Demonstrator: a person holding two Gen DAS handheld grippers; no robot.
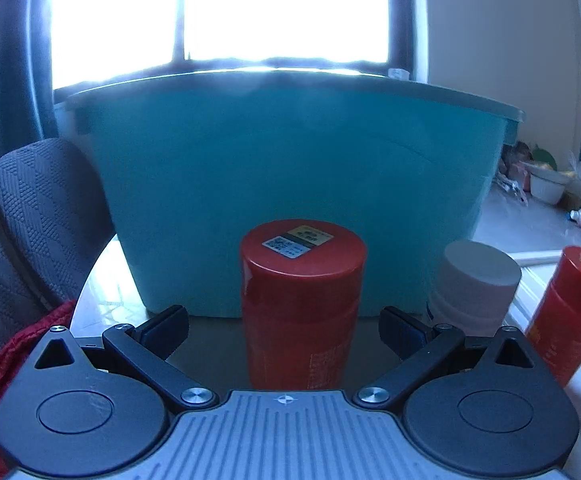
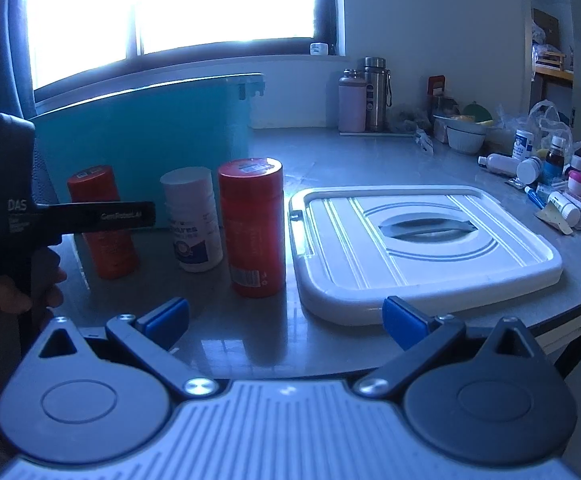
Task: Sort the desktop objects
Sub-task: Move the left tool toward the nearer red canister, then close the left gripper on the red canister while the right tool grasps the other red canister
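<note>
red canister [image 1: 302,304] | left tool [image 1: 284,330] wide open, straddling, untouched | right tool [image 2: 286,320] wide open, empty

Black-armed tongs [image 2: 284,316], blue pads [image 2: 402,319], ribbed grey base, seemingly plastic.

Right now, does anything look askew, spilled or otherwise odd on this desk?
Nothing spilled or damaged. The white bin lid lies flat on the table, off the teal bin. Small bottles lie tipped in the far-right clutter. The three canisters stand upright.
</note>
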